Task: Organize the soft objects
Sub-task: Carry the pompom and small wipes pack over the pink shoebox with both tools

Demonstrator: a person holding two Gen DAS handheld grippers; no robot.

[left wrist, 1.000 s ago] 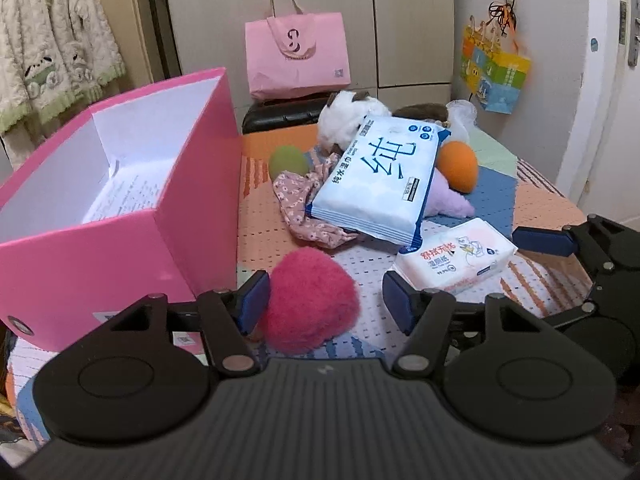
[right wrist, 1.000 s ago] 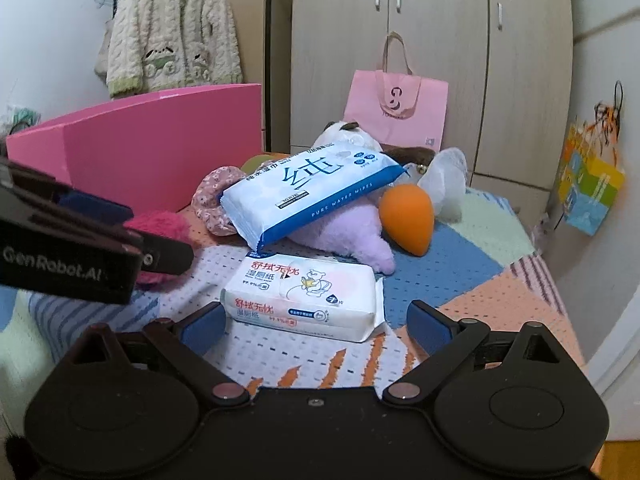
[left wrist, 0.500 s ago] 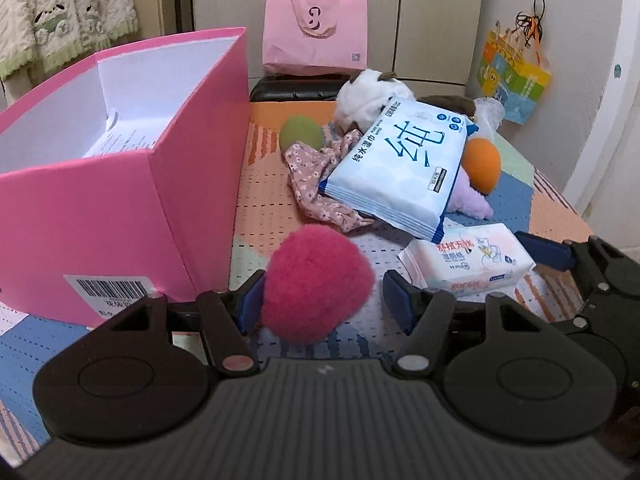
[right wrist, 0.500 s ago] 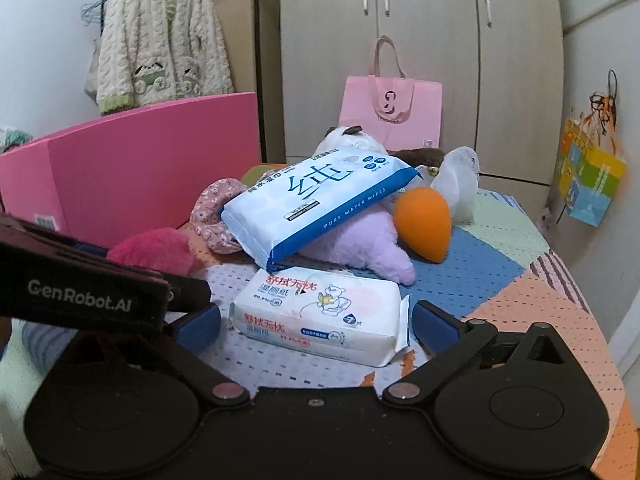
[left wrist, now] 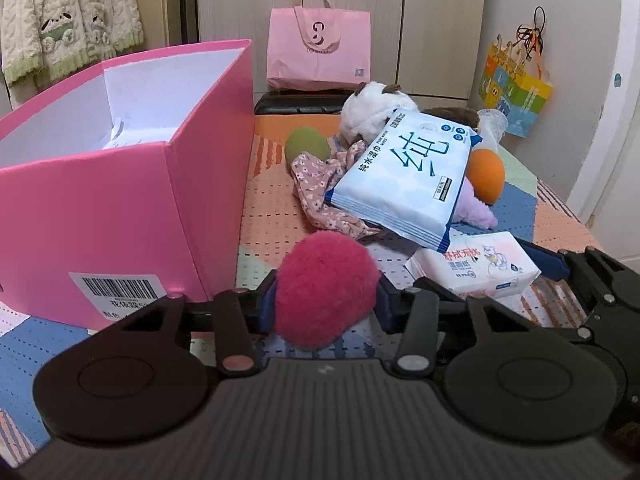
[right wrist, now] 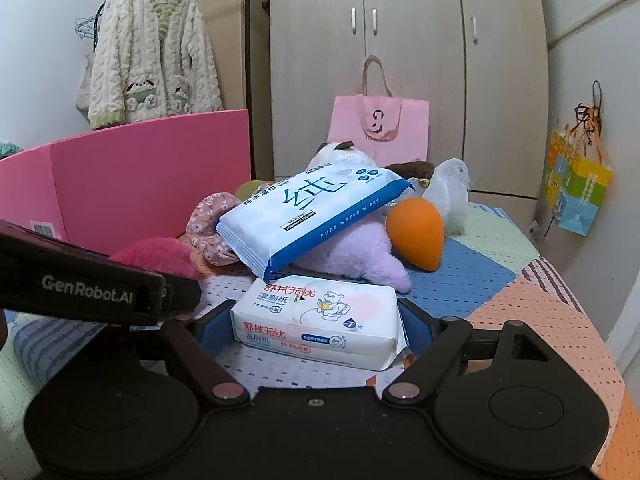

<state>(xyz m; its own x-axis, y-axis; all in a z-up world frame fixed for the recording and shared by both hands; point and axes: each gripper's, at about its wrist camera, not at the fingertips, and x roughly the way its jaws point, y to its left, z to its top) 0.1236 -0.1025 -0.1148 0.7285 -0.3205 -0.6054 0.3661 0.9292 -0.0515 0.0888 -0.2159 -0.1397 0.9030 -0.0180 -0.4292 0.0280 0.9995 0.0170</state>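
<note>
The left gripper (left wrist: pixel 326 306) is closing its jaws on the pink pompom (left wrist: pixel 326 288), pads pressing its sides, beside the pink box (left wrist: pixel 120 208) on the mat (left wrist: pixel 272 208). The right gripper (right wrist: pixel 318 316) is closing its jaws around the white pack (right wrist: pixel 318 314), pads touching its ends. The blue pack (right wrist: pixel 312 212) is leaning on the purple plush (right wrist: pixel 360 252)

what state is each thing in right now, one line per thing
pink box: open, upright
pink pom-pom: squeezed between the pads of the left hand-held gripper, jaws closing
white wipes pack: flat on the table, between the jaws of the right hand-held gripper, jaws closing
blue wipes pack: tilted, propped on the purple plush
wardrobe doors: shut
</note>
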